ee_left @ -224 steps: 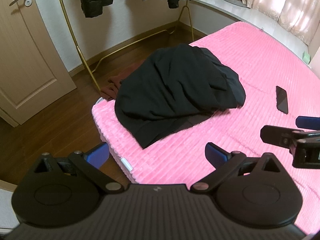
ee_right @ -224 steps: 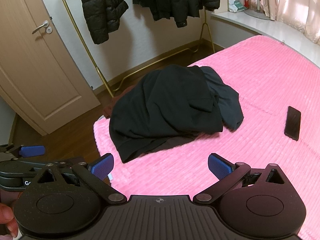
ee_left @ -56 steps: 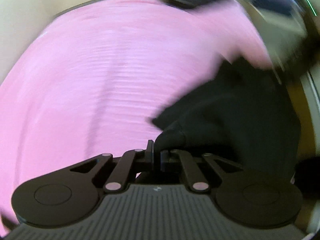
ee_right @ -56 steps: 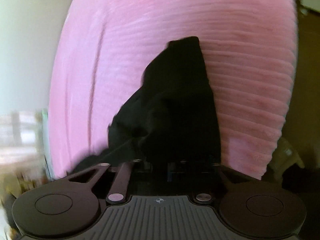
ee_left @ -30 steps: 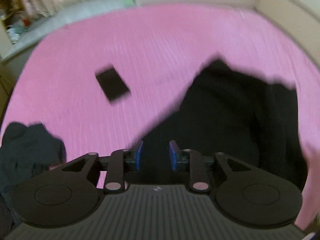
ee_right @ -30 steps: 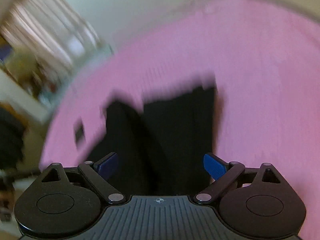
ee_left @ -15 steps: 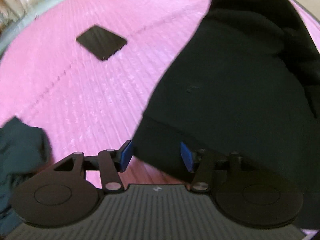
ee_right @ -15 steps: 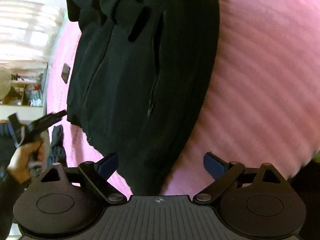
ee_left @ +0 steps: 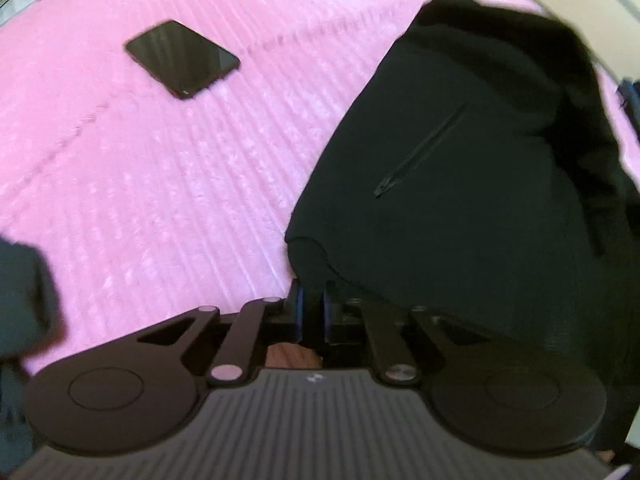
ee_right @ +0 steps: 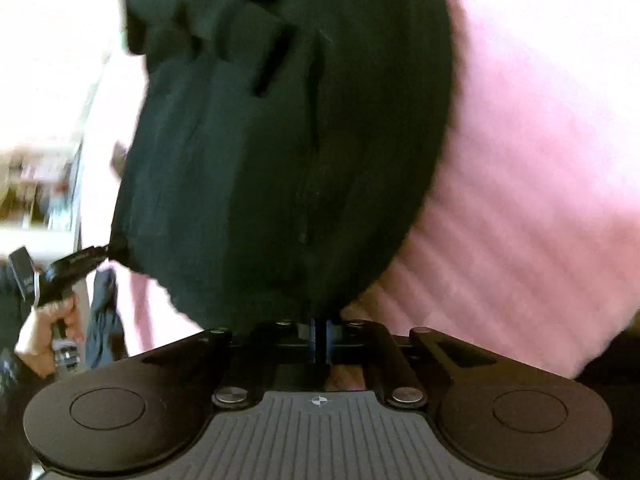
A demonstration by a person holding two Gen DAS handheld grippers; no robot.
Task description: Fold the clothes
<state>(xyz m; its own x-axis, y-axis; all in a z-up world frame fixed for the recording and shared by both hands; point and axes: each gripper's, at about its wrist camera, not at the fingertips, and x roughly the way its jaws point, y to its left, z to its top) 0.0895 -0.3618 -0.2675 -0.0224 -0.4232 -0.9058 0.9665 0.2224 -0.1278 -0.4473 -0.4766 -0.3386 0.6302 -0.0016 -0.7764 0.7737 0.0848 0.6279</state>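
- Right gripper (ee_right: 320,334) pinches the hem of the black jacket (ee_right: 288,140).
- Jacket lies spread on the pink bedspread (ee_right: 520,184).
- Left gripper (ee_right: 106,254) grips the jacket's far corner, held by a hand (ee_right: 44,332).

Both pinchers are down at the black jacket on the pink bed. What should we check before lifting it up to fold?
1. Right gripper shut on the black jacket hem: ok.
2. Left gripper on the hem corner: jaws closing, cloth between them; grip cannot tell.
3. Both grips at the same bottom edge: ok.
4. Phone lies apart from the jacket on the pink blanket: ok.
5. Jacket flat: not ok, its far end is bunched.
6. Other dark garment lies apart: ok.
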